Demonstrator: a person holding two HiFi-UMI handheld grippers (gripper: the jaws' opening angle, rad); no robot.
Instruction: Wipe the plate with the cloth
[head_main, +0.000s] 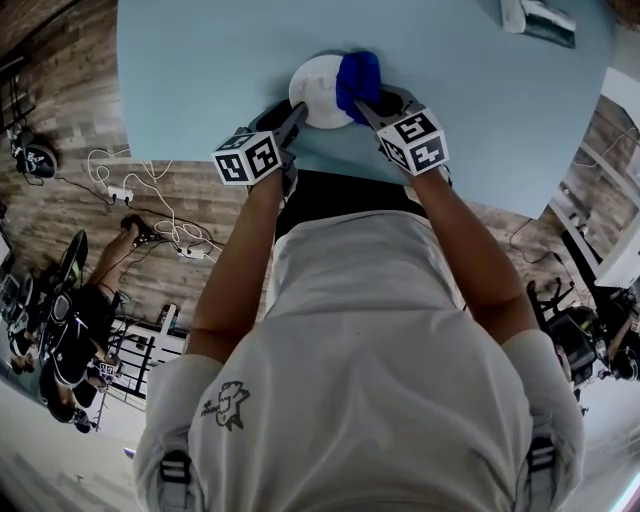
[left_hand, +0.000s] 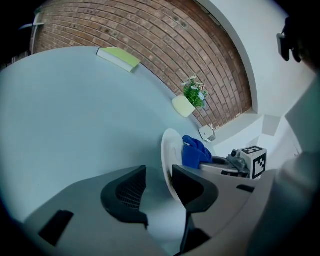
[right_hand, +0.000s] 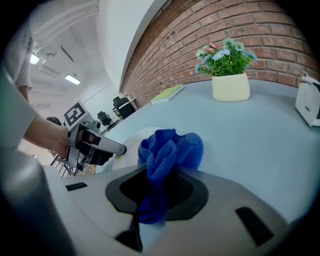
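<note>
**Surfaces around the plate**

The plate (head_main: 315, 88) looks smooth, white and faintly glossy. Over it, the blue cloth (right_hand: 170, 147) is a soft, fluffy pile fabric. The table (head_main: 200, 80) under the plate is pale blue, smooth and matt. The right gripper (right_hand: 161, 175), at the plate, has matt grey plastic jaws with dark ribbed inner faces. Beyond the plate, the brick wall (left_hand: 150, 40) looks rough.

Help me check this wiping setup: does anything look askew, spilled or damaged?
Nothing stands out. The round white plate lies flat on the light blue table, intact and with no spill showing. The bunched blue cloth sits on it, clamped in the right gripper's jaws.
</note>
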